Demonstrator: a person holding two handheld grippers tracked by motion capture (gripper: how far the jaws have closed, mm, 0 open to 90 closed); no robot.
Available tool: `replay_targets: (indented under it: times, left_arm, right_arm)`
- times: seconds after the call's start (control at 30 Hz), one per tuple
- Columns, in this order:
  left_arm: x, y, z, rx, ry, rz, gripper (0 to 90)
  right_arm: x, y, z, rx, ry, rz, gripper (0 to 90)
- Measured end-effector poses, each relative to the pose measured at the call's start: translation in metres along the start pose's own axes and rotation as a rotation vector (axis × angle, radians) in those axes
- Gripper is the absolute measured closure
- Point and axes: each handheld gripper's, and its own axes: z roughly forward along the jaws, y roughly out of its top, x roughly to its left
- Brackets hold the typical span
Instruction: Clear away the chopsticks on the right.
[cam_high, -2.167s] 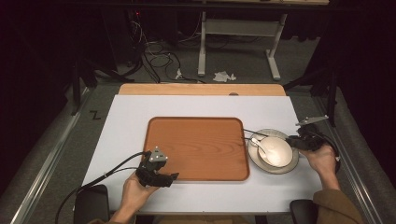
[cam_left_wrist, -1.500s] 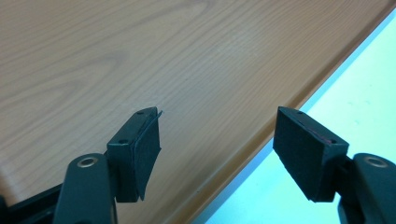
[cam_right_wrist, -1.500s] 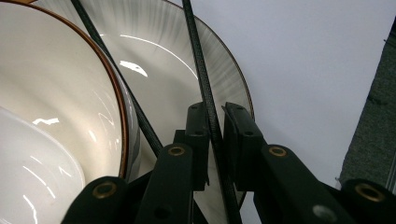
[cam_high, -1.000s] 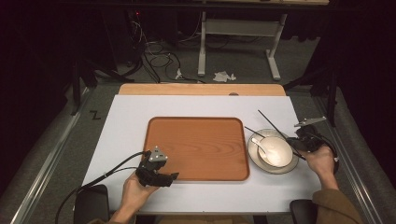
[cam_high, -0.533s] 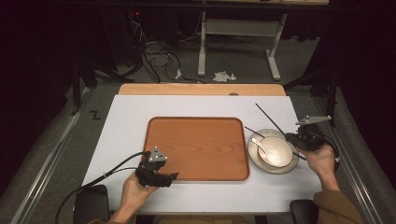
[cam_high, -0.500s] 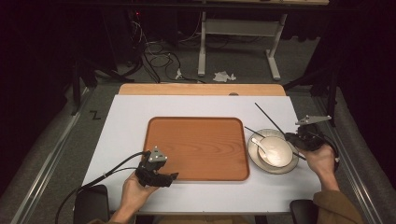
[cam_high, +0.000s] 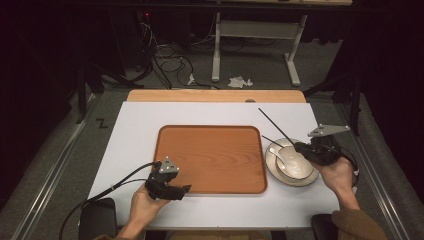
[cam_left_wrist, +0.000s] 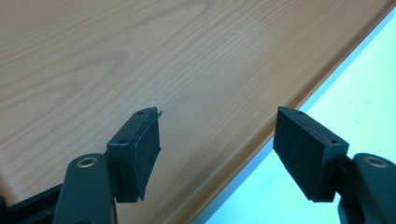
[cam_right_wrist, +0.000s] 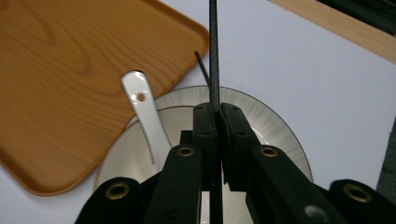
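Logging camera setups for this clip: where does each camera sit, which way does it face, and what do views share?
High view: above the person's side, facing forward and down on the table; forearms and both hands show.
Left gripper view: on the left gripper, looking along its open jaws at the tray.
Right gripper view: on the right gripper, shut on a chopstick, above the bowl and spoon.
All three share the tray.
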Motion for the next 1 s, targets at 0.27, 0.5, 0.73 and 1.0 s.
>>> replay_targets:
  times: [0.27,0.5,0.73,1.0]
  left_arm:
    - [0.000,0.000,0.000,0.001,-0.003,0.001,31.6]
    - [0.001,0.001,0.000,0.003,-0.003,0.003,31.6]
    - [0.000,0.000,0.000,-0.001,-0.003,0.002,31.6]
    - [0.000,0.000,0.000,0.008,-0.005,0.007,31.6]
  right_arm:
    - [0.028,0.009,0.000,-0.005,0.058,-0.031,86.5]
    - [0.062,0.017,0.009,-0.005,0.111,-0.086,86.3]
    - [0.082,0.016,0.025,0.033,0.141,-0.106,86.2]
    - [0.101,0.012,0.061,0.138,0.125,-0.143,86.1]
